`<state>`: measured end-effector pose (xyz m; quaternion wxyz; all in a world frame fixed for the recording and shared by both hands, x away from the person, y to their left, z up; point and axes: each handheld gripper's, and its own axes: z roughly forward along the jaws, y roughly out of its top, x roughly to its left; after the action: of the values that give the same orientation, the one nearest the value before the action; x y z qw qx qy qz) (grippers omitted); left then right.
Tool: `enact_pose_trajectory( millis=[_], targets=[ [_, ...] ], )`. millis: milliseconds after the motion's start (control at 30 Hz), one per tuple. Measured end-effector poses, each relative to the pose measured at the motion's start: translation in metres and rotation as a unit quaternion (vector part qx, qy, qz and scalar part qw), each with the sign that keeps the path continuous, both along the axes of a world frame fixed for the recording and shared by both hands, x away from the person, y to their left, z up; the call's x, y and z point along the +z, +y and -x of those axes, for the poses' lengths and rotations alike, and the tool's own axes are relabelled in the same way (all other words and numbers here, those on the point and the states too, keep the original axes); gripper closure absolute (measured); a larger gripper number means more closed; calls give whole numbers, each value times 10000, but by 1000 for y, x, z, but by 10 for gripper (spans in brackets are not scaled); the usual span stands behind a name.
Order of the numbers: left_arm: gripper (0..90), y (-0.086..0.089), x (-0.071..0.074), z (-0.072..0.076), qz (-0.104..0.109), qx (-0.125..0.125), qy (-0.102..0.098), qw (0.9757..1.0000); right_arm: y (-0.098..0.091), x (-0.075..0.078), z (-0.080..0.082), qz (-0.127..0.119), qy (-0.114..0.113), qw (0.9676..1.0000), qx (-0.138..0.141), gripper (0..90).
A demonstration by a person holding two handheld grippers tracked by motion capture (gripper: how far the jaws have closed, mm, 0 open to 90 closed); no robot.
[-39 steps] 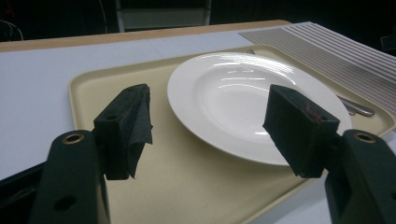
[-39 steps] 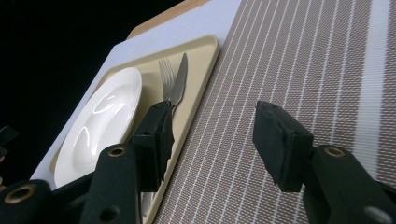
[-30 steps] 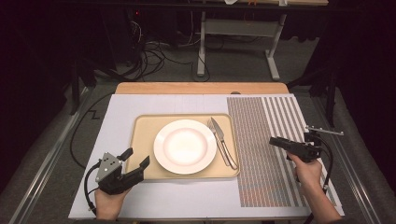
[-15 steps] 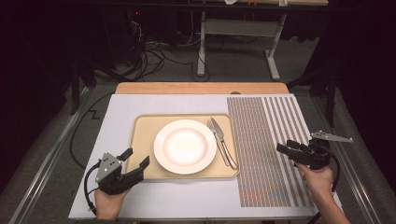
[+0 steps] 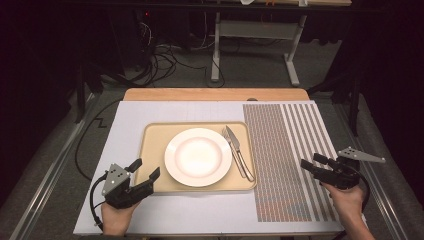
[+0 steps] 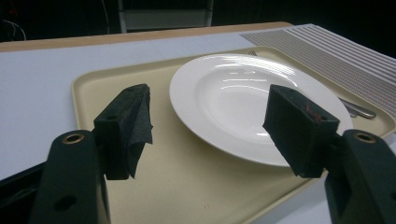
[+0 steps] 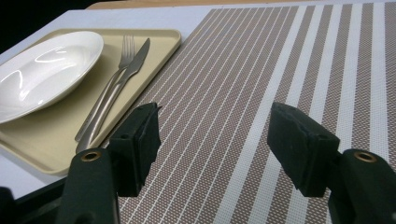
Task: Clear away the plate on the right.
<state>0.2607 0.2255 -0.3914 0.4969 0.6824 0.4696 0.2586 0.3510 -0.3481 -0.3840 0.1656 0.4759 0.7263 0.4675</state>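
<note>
A table (image 5: 150, 220) covered in white carries a striped brown placemat (image 5: 285, 160) on its right half and a beige tray (image 5: 155, 150) just left of it, their edges touching or nearly so. On the tray sits a white plate (image 5: 198, 156), with a fork (image 5: 234, 150) and a knife (image 5: 240, 155) lying close together just beside it, near the tray's right rim.

The left gripper (image 5: 145, 175) rests at the tray's near left corner, its fingers (image 6: 126, 126) spread wide and empty, aimed at the plate. The right gripper (image 5: 309, 165) hovers over the placemat's right part, well apart from the cutlery; its fingers (image 7: 299, 140) have just been opening and stand wide with nothing between them.

Likely risks: the fork and knife overlap, so a grab at one may drag or lift both. The plate's smooth, shallow rim could slip from the pads. Pushing the tray could rumple the placemat.
</note>
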Motion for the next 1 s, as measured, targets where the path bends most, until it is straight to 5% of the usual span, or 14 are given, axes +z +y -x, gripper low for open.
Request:
enact_pose_trajectory(
  millis=[1000],
  targets=[
    [325,2,1,2,45,30,-35,10000,-14,-15,32,-58,-469,9989,2,318]
  ],
)
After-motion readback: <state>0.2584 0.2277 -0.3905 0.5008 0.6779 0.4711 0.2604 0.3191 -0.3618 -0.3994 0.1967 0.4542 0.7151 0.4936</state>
